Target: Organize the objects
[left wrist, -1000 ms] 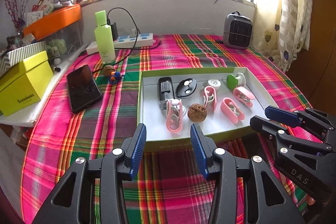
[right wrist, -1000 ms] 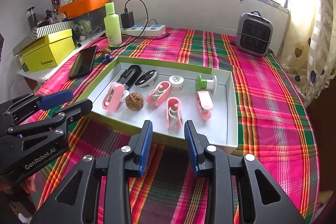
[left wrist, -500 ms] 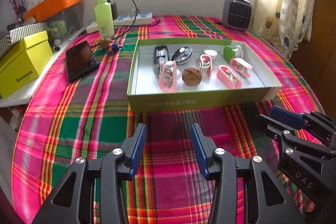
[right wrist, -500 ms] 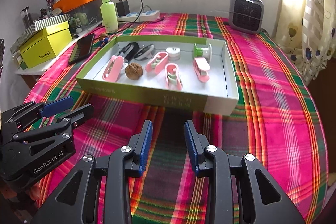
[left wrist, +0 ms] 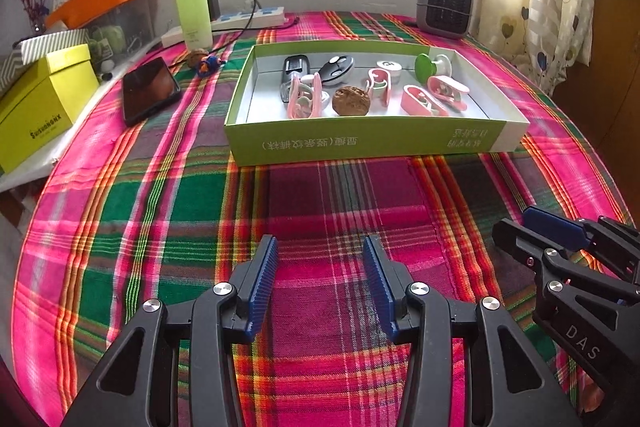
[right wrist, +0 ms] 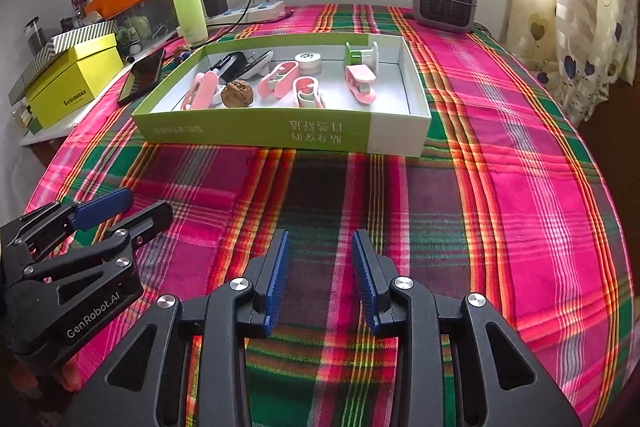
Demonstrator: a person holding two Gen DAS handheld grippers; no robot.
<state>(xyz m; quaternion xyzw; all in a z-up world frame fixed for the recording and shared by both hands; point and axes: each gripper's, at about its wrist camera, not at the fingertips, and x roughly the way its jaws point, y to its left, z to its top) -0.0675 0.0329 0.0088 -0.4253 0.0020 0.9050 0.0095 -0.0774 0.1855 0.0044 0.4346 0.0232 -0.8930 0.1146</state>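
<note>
Your green box (left wrist: 360,143) sits mid-tabletop on the plaid cloth (left wrist: 168,211), holding pink clips (right wrist: 276,79), a walnut (left wrist: 351,100) and a key fob (left wrist: 338,69). Your left gripper (left wrist: 320,279) and right gripper (right wrist: 320,275) hover near it, fingers partly open, gripping nothing.

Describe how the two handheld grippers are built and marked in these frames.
The left gripper and the right gripper share one design: matte black skeletal frames with triangular cut-outs, silver round bolt heads at the pivots, and two ribbed blue finger pads. White lettering reads "GenRobot.AI" on the left gripper's side and "DAS" on the right's. No cables or sleeves show.
</note>
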